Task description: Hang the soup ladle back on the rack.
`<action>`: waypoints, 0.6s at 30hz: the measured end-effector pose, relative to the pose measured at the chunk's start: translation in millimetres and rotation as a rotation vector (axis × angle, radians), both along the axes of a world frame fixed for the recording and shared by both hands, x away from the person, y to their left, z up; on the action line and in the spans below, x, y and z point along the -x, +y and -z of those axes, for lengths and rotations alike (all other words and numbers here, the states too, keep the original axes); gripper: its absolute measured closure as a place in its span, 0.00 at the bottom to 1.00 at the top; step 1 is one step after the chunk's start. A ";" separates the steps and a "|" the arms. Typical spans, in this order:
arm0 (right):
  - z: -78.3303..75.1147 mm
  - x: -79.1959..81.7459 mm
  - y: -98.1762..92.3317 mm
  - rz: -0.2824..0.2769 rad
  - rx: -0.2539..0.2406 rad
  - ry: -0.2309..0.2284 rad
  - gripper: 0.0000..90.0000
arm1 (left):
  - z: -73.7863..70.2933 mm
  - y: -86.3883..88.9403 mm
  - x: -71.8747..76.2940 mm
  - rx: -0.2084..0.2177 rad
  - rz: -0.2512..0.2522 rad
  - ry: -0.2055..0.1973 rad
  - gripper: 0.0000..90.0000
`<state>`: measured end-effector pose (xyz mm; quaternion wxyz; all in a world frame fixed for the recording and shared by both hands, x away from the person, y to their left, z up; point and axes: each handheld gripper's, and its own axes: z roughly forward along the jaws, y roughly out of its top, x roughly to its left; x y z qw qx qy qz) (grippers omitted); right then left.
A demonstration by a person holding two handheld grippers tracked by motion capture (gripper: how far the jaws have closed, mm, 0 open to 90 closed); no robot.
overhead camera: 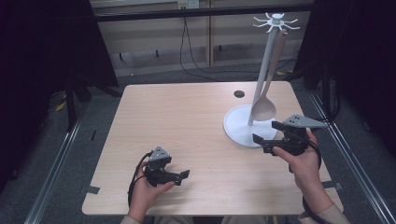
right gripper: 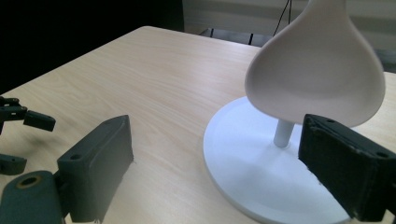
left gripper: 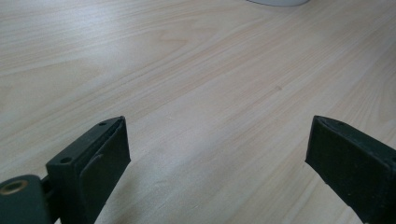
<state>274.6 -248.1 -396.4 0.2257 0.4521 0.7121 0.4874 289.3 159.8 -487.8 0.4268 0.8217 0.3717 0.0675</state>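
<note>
The bench point(overhead camera: 187, 121) is a pale wood top with a light grain, and a small dark round hole point(overhead camera: 239, 94) sits near its far edge.

Toward the far right corner stands the white stand point(overhead camera: 261, 74). It has a broad round base point(overhead camera: 238, 127) that lies flat on the bench, a thin upright pole, and a ring of short hooks point(overhead camera: 276, 20) at the top. From one of those hooks hangs the spoon point(overhead camera: 265, 110), pale beige, with a long handle running down beside the pole. Its wide, shallow bowl hangs low, just above the base on the side nearer the right edge. In the right gripper view the spoon's bowl point(right gripper: 317, 79) is smooth and matt, its hollow facing the camera, with the foot of the pole behind and below it.

The right claw point(overhead camera: 267, 132) is held by the person's right hand point(overhead camera: 303, 161) close to the right edge, just beside the base. Its jaws stand wide apart and grip nothing. The upper jaw is level with the spoon's bowl, near it, though whether it touches I cannot tell.

The left claw point(overhead camera: 183, 177) is held by the left hand point(overhead camera: 147, 189) near the front edge, well apart from the stand. Its jaws are also spread wide, with bare wood between them and nothing in their hold.
</note>
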 end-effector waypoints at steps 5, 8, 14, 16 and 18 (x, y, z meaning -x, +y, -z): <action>8.2 3.9 0.6 -0.001 0.010 0.005 0.10 | -0.5 0.7 -0.2 -0.004 0.000 -0.007 0.06; 13.5 6.3 0.6 -0.005 0.004 0.010 0.10 | -0.6 0.7 0.0 0.003 -0.002 -0.004 0.06; 25.9 9.2 0.8 -0.012 0.005 0.031 0.10 | -0.8 0.7 0.0 0.016 -0.001 -0.004 0.06; 30.1 9.8 0.7 -0.016 0.012 0.039 0.10 | -1.0 0.9 -0.2 0.015 0.003 -0.004 0.06; 31.1 10.4 1.1 -0.016 0.011 0.037 0.10 | -1.3 0.5 0.0 0.013 -0.002 -0.004 0.05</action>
